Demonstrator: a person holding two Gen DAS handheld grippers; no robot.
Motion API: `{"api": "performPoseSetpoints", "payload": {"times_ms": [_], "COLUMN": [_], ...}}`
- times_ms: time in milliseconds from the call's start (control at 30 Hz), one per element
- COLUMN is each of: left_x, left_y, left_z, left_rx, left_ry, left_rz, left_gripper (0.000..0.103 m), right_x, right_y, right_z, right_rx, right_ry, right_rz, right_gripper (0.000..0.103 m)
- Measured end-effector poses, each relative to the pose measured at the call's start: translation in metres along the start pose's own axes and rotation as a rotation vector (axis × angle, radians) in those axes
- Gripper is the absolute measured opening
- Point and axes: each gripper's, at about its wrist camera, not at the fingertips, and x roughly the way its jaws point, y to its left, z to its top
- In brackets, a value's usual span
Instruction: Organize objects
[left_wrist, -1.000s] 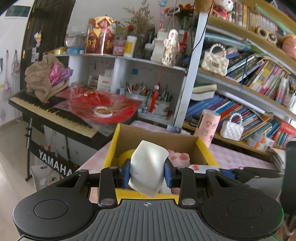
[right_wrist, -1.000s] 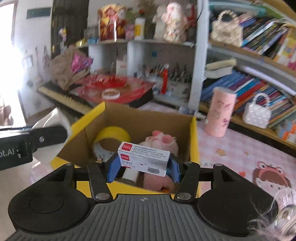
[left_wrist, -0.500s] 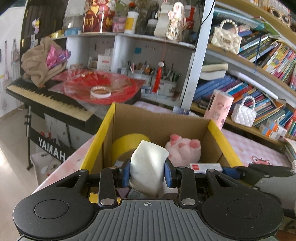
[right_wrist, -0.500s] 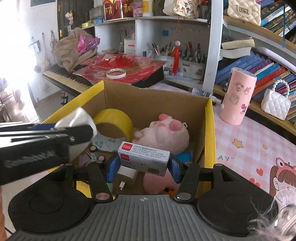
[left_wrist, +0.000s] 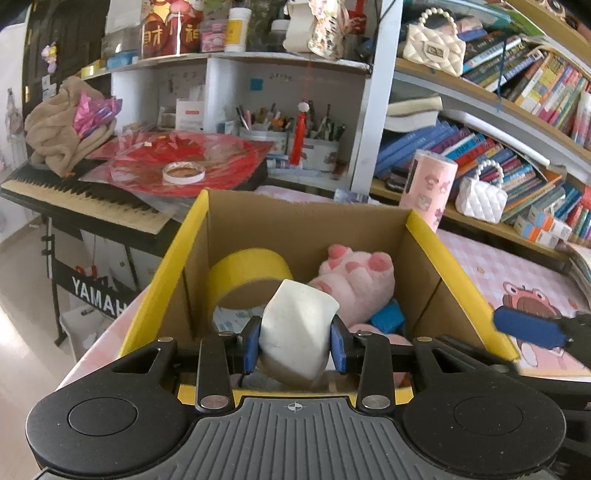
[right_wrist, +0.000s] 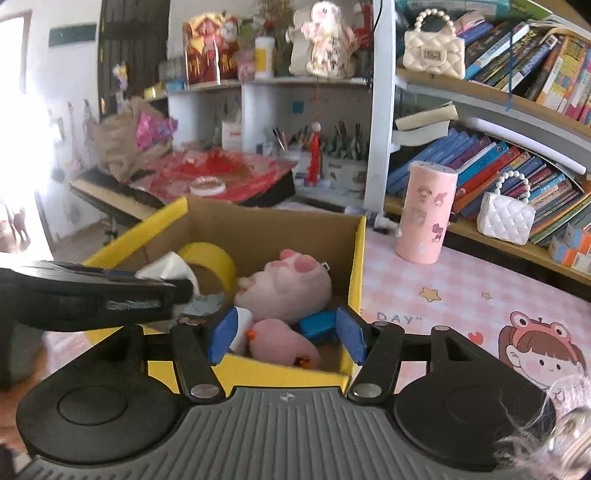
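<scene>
A yellow-rimmed cardboard box (left_wrist: 192, 236) (right_wrist: 356, 266) stands on the pink table. Inside lie a yellow tape roll (left_wrist: 243, 273) (right_wrist: 210, 254), a pink pig plush (left_wrist: 354, 284) (right_wrist: 288, 288) and a blue item (right_wrist: 317, 326). My left gripper (left_wrist: 294, 341) is shut on a white faceted cup (left_wrist: 295, 332), held over the box's near edge; the cup also shows in the right wrist view (right_wrist: 170, 269). My right gripper (right_wrist: 286, 338) is open and empty above the box's near right corner. The small white carton it held is not visible.
A pink cylinder tin (right_wrist: 424, 214) (left_wrist: 428, 192) stands on the table right of the box. Bookshelves with white handbags (right_wrist: 506, 218) rise behind. A keyboard with red foil and a tape ring (left_wrist: 184, 171) stands left.
My right gripper opened and the small white carton left it. My left gripper moved forward over the box with the cup still held.
</scene>
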Motion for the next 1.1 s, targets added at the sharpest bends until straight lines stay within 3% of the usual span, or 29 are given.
{"api": "performPoseSetpoints", "payload": {"times_ms": [100,167,267,633,733,1100], "left_x": [-0.003,-0.008,-0.021,-0.095,-0.111,-0.15], "left_y": [-0.006,-0.008,-0.012,-0.034,-0.036,-0.042], "left_z": [-0.001,-0.002,-0.003,-0.025,-0.035,-0.092], "left_rx": [0.022,0.018,0.017,0.032,0.03,0.065], "left_ry": [-0.004,-0.014,-0.049,-0.149,-0.143,-0.049], "left_rz": [0.005,0.008,0.002,-0.049,-0.039,-0.028], "left_gripper": [0.042,0.059,0.074,0.089,0.093,0.094], "right_x": [-0.013,-0.02,-0.029,-0.078,-0.097,-0.157], "right_y": [-0.001,-0.003,-0.007,-0.011,-0.012,0.0], "right_z": [-0.003,-0.006,-0.01,-0.034,-0.042,-0.098], "right_rx": [0.011,0.025,0.042,0.096,0.119,0.25], "right_ry": [-0.014,-0.014,-0.013,0.005,0.014,0.07], "right_rz": [-0.035,-0.045,-0.062,-0.171,-0.22,-0.364], "right_gripper": [0.059,0.059,0.059,0.06,0.063,0.065]}}
